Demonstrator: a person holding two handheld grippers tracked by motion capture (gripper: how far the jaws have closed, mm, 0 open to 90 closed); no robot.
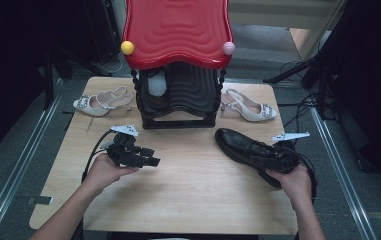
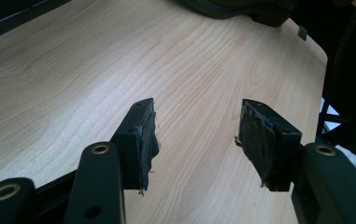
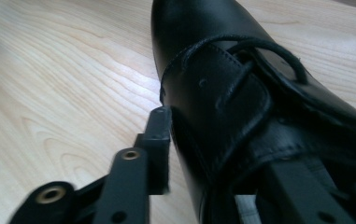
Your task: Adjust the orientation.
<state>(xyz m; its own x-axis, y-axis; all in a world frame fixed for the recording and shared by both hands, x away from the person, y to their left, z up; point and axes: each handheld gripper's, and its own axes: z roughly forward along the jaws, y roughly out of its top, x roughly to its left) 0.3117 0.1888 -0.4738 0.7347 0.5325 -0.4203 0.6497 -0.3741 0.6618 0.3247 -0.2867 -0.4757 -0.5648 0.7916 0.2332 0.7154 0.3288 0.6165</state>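
My right gripper [image 1: 274, 156] is pinching the black shoe [image 1: 240, 144], which is lying on the table [image 1: 193, 190] at the right, in front of the red rack [image 1: 178, 30]. My left gripper [image 2: 196, 135] is hovering with its jaws spread, holding nothing.

The left hand [image 1: 109, 169] rests near the table's left edge, holding the black two-jaw left gripper [image 1: 150, 161] level, its jaws wide apart with nothing between them. The right hand [image 1: 292, 181], near the right edge, points the black right gripper [image 1: 260, 159] leftward, jaws straddling footwear.
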